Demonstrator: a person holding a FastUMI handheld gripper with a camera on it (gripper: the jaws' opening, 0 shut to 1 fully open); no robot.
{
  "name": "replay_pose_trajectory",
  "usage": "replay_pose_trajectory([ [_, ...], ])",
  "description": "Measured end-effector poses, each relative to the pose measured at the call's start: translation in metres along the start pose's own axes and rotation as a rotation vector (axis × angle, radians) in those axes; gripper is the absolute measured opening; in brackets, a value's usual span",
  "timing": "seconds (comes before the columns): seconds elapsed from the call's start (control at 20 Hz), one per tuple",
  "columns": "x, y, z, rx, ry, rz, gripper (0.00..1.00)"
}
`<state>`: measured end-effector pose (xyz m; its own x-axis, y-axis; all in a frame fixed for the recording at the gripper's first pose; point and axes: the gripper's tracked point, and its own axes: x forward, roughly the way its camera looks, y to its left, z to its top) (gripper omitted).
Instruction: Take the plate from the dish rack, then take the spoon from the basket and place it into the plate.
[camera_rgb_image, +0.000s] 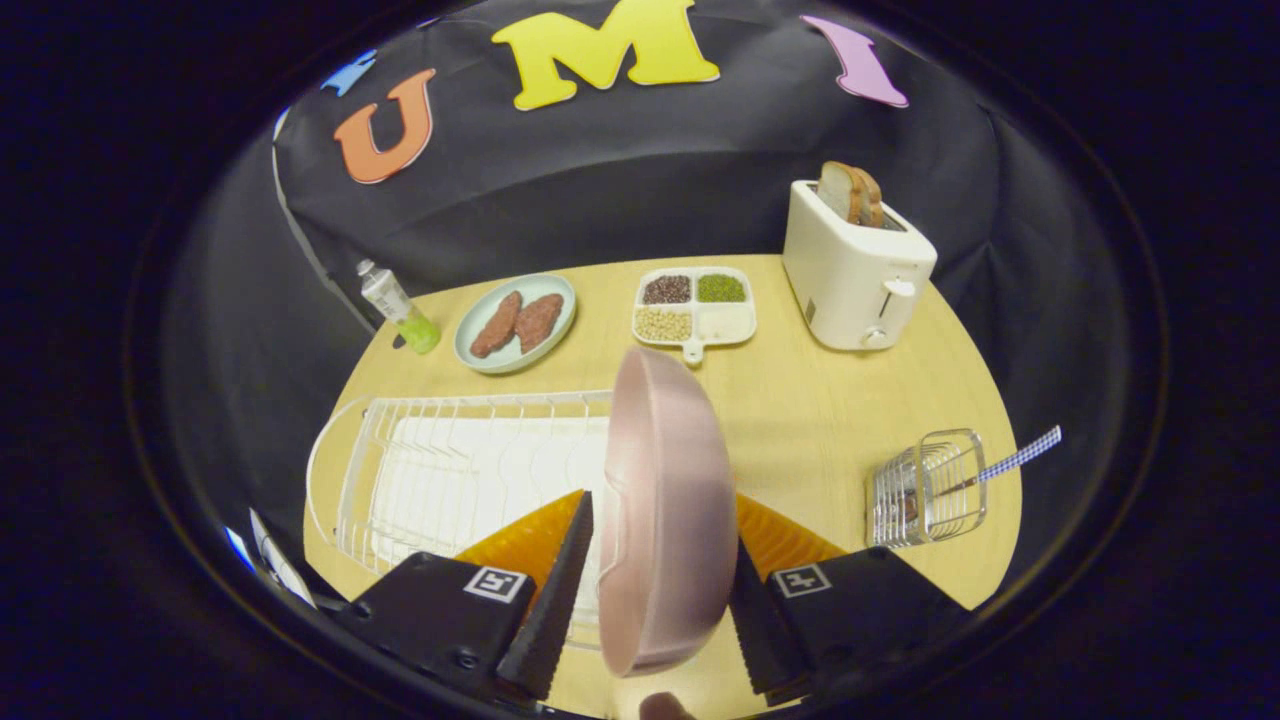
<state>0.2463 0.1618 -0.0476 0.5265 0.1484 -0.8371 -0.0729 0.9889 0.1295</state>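
Wooden table (800, 420) below; claw (655, 590) grips the upright plate (665, 510).

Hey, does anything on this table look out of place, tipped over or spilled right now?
Nothing looks spilled or broken. The pink plate stands on edge between the gripper fingers, above the white dish rack, so that is handling, not a fault. The wire basket leans a little, the spoon handle sticking out.

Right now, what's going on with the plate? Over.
Gripper shut on plate, plate held on edge above the rack. Spoon waiting in the basket. Bare table ahead, nothing in the way.
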Motion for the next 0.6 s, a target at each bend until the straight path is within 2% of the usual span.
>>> replay_pose_trajectory([
  [0.3, 0.007, -0.008, -0.010, 0.056, 0.048, -0.097, 0.46],
  [0.4, 0.005, -0.010, -0.011, 0.058, 0.052, -0.128, 0.40],
  [0.6, -0.002, -0.010, -0.009, 0.041, 0.031, -0.206, 0.37],
])
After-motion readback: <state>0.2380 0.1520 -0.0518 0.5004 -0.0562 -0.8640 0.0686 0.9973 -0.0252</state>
